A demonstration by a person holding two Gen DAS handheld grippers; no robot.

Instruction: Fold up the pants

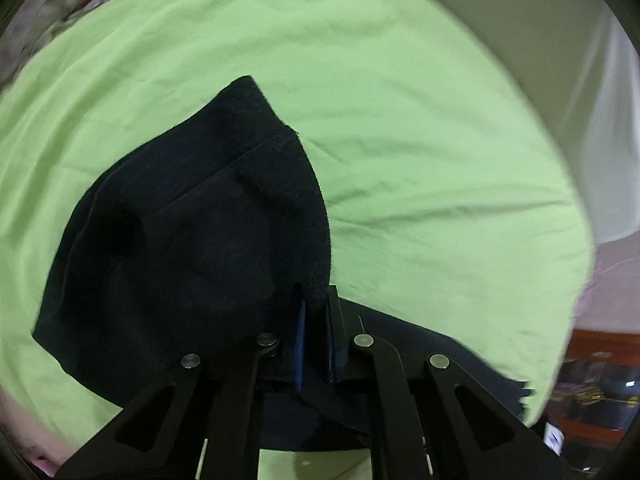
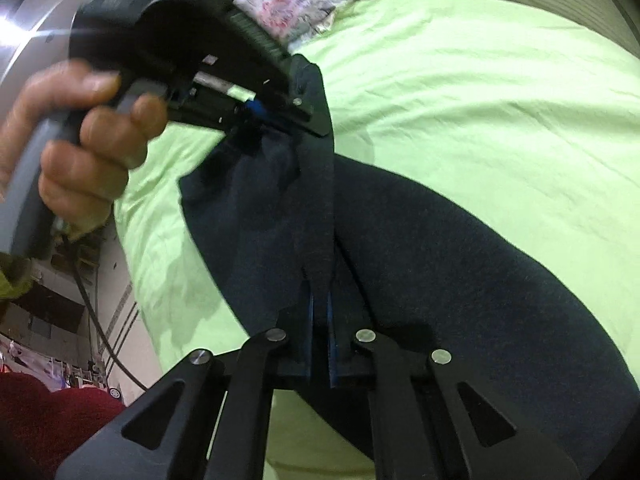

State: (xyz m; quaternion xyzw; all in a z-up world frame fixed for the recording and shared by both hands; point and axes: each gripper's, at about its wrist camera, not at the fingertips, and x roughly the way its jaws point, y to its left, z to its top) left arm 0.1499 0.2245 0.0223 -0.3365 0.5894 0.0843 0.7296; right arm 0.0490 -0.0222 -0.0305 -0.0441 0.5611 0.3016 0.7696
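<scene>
the left gripper (image 1: 316, 312) has its blue-lined fingers (image 1: 299, 344) pressed close on a fold of the dark pants (image 1: 192, 248), with the ribbed edge of the cloth running right down between them. from that pinch the fabric drapes away to the left and forward, a bunched dark mass hanging over the green sheet (image 1: 420, 140), and a flatter strip of it trails off to the right behind the gripper's black arms.

the right gripper (image 2: 320, 316) is likewise pinching the pants (image 2: 460, 272): a narrow band of cloth drops straight between its blue pads (image 2: 310, 340), which stand close together. from there the band climbs up to the left gripper (image 2: 256, 120), seen in the right wrist view gripping the same piece higher up, so the cloth is stretched between the two. a hand (image 2: 80, 136) wraps round that gripper's grey handle, somewhat blurred. the wider part of the pants spreads to the right across the green sheet (image 2: 500, 100). a patterned cloth (image 2: 280, 4) lies at the far edge of the sheet, and something dark red (image 2: 44, 420) shows at the lower left.
</scene>
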